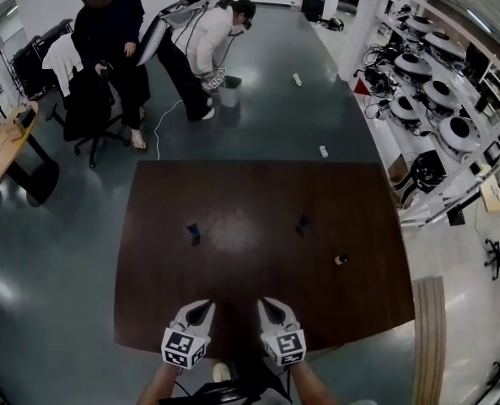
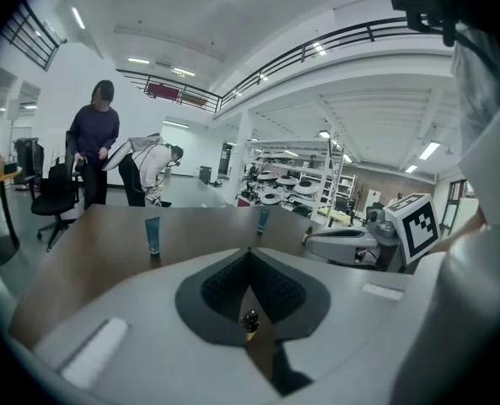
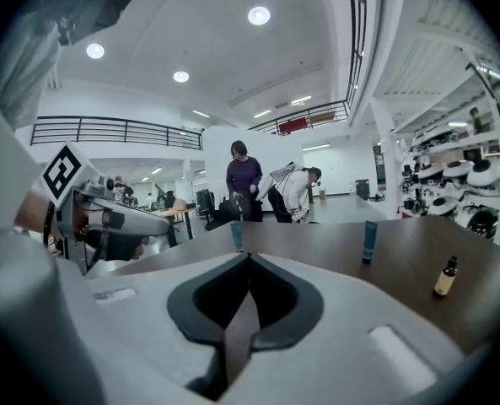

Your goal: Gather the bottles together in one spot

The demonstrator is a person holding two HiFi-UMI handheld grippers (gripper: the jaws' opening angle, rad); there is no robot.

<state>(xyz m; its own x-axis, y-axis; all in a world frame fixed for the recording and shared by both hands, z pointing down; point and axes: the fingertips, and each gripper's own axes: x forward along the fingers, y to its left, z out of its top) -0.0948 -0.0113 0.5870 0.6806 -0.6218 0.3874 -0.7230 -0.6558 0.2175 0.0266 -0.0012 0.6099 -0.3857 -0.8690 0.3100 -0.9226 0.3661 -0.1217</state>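
Observation:
Two blue tube-shaped bottles stand apart on the dark brown table, one on the left and one on the right. A small amber bottle with a dark cap stands further right. Both grippers hover side by side over the near table edge, well short of the bottles. My left gripper has its tips together. A tiny dark-capped amber thing shows through the slit below them; I cannot tell what it is. My right gripper is shut and empty.
Two people stand on the floor beyond the table's far edge, beside an office chair and a bin. Shelves with round white devices line the right side. A wooden bench lies along the table's right edge.

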